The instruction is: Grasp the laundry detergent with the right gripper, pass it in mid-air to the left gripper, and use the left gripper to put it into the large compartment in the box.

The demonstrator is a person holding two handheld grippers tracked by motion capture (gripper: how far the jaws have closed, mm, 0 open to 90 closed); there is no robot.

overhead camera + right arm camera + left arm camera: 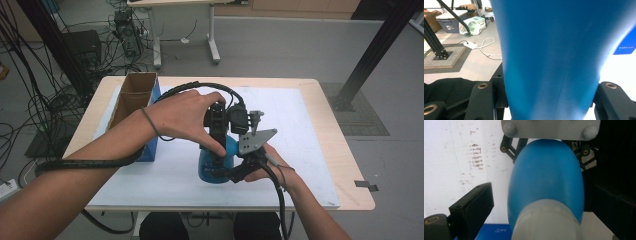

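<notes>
Bottle (216, 165), blue with a pale whitish cap (547, 222), stands upright on the white sheet (300, 120) covering the desk (345, 150), near the front edge and just right of the blue-sided cardboard box (136, 100).

Right gripper (239, 172) comes in low from the right; its own view shows a black finger (482, 100) on each side of the blue body, both against the wall, so the fingers are pinching the bottle low down and steadying it.

Left gripper (220, 135) comes down from above onto the neck. Its view looks along the bottle from the cap end: one finger (472, 206) stands spread, with a visible gap of white sheet between it and the blue wall; the other is at the right edge, close by the bottle, contact not clear. Judged: fingers spread around the cap, not yet closed on it.

Progress, judged from the poses: work in hand looks like uncapping.
- Done: bottle set upright, base hold secured by right gripper, left gripper aligned over the cap.
- Left: close left fingers on the cap, twist it loose, lift it off.

Cap sits fully on the neck as far as can be seen. Cables trail from both grippers across the desk.
</notes>
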